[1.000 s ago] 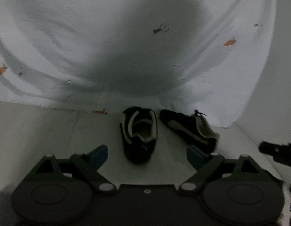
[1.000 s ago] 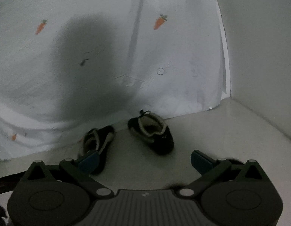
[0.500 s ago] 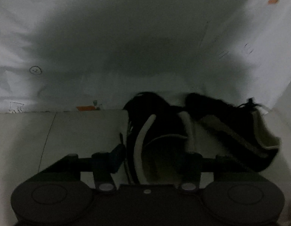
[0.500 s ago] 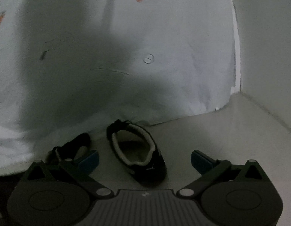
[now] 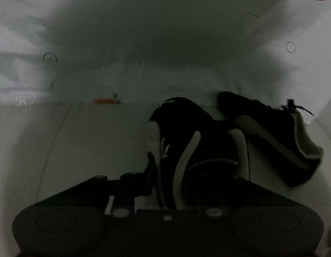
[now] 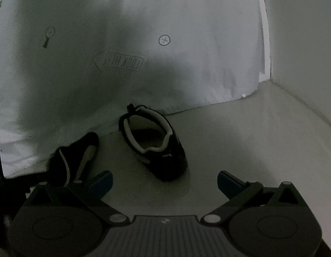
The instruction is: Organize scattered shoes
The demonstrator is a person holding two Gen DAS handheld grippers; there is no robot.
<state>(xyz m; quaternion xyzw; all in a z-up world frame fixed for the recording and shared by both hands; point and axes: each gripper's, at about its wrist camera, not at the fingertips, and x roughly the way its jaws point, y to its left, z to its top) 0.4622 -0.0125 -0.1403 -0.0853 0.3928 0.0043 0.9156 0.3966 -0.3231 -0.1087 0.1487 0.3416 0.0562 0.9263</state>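
Two black shoes with pale lining lie on the pale floor by a hanging sheet. In the left wrist view my left gripper (image 5: 167, 167) is shut on the near black shoe (image 5: 182, 128), pinching its side wall. One finger (image 5: 150, 167) shows outside the shoe; the other is hidden inside it. The second shoe (image 5: 272, 132) lies just to the right, on its side. In the right wrist view my right gripper (image 6: 165, 182) is open just short of the second shoe (image 6: 152, 143), whose opening faces up. The gripped shoe (image 6: 73, 160) appears at left, tilted.
A white sheet (image 6: 186, 64) with carrot prints and an arrow drawing hangs behind the shoes. A plain wall (image 6: 304, 42) closes the right side, forming a corner. Bare floor (image 6: 251, 139) stretches to the right of the shoes and to their left (image 5: 90, 139).
My left gripper moved in on the near shoe and shut on its side wall. My right gripper came closer to the second shoe and stayed open.
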